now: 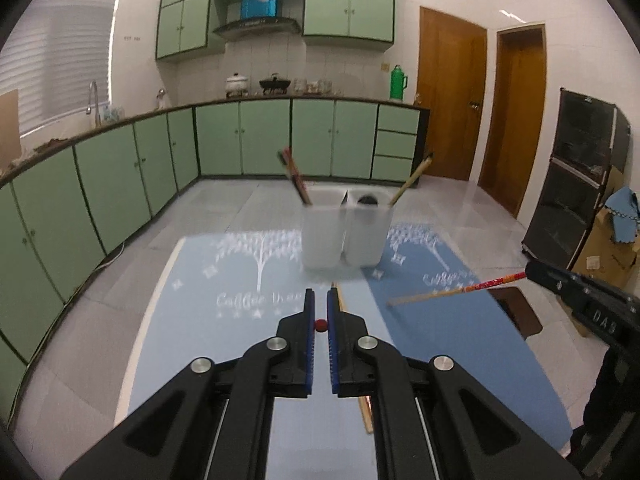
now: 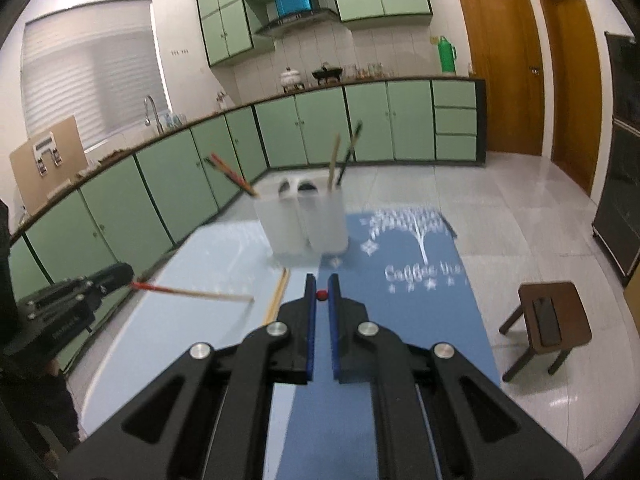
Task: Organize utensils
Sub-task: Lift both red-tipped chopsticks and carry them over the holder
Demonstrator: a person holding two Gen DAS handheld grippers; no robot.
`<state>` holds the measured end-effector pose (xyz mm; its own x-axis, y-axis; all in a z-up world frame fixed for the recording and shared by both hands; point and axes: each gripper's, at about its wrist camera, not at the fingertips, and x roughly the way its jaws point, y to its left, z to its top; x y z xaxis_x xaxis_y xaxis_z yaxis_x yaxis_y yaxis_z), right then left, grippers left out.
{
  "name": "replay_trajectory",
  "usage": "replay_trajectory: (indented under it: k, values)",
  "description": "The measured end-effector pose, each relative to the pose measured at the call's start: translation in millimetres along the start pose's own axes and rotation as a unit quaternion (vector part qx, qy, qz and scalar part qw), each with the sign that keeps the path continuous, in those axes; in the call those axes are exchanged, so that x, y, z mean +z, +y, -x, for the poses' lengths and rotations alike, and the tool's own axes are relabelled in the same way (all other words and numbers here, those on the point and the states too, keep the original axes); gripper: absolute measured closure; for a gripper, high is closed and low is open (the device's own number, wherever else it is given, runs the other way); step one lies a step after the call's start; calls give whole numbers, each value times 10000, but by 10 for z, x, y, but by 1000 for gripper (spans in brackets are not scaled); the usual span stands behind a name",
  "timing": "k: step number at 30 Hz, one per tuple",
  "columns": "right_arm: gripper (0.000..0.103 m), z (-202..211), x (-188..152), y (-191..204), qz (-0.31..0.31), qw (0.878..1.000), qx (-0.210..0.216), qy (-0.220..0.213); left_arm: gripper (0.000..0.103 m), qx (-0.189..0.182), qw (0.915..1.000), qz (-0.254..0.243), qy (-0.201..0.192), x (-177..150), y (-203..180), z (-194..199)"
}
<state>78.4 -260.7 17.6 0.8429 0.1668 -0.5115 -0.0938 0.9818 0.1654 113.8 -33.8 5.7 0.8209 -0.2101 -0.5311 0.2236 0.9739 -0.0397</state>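
The left gripper (image 1: 320, 300) is nearly closed, and its blue ribbed pads pinch the red end of the left chopstick (image 2: 192, 293). This chopstick runs straight forward along the fingers. In the left wrist view it is therefore only a small red dot, while from the right side its long axis is almost level, with the pale wooden tip pointing right over the worktop (image 2: 120, 344). The right gripper (image 2: 321, 284) is narrowed in the same way on the red patterned end of the right chopstick (image 1: 452, 290), whose pale tip points left and a little down. Both grippers are held low above the near part of the worktop and aim toward the far holder (image 1: 344, 236), so the two tips come toward each other.

The holder is of cloudy white plastic with two tall compartments side by side. Thin sticks stand tilted in it, leaning outward to the left and to the right. It stands where a light blue mat (image 1: 192, 344) meets a darker blue mat (image 2: 420, 320), both printed with white trees. One more wooden chopstick (image 2: 280, 292) lies flat along the seam, pointing near to far.
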Motion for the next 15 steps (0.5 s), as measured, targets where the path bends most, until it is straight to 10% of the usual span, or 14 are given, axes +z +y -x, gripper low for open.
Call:
replay_trajectory:
  k: [15]
  values:
    - [98,-29,858,116,390,9986,313,-184,97,-393,9985,-133,-369,611,1,-28]
